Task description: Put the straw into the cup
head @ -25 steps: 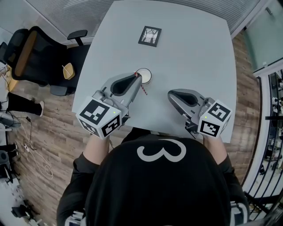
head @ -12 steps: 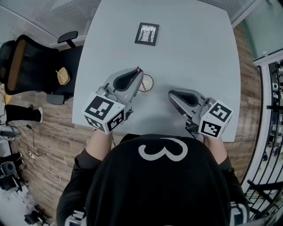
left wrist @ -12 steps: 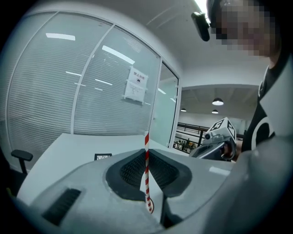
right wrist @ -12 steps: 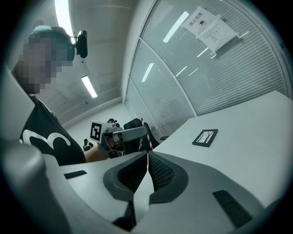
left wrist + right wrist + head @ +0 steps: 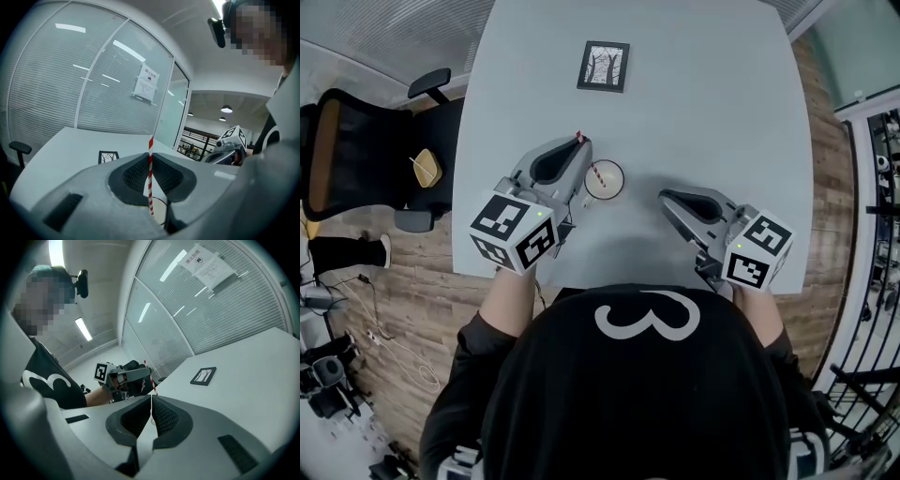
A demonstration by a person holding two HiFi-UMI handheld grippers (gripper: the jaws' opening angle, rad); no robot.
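Observation:
A red-and-white striped straw (image 5: 579, 141) stands nearly upright in my left gripper (image 5: 582, 143), which is shut on it. The straw's (image 5: 150, 173) lower end reaches down at the left rim of the small white cup (image 5: 607, 180); whether it is inside I cannot tell. In the left gripper view the cup (image 5: 160, 208) shows just below the jaws. My right gripper (image 5: 663, 197) is shut and empty, to the right of the cup and apart from it. From the right gripper view (image 5: 151, 397) I see the left gripper (image 5: 129, 376) and the straw (image 5: 148, 377).
A small black-framed picture (image 5: 606, 66) lies flat further back on the grey table (image 5: 722, 112). An office chair (image 5: 356, 150) stands beyond the table's left edge. Glass walls with blinds enclose the far side.
The left gripper with the straw has shifted from over the cup to its left side and sunk lower. The right gripper has dropped a little toward the table.

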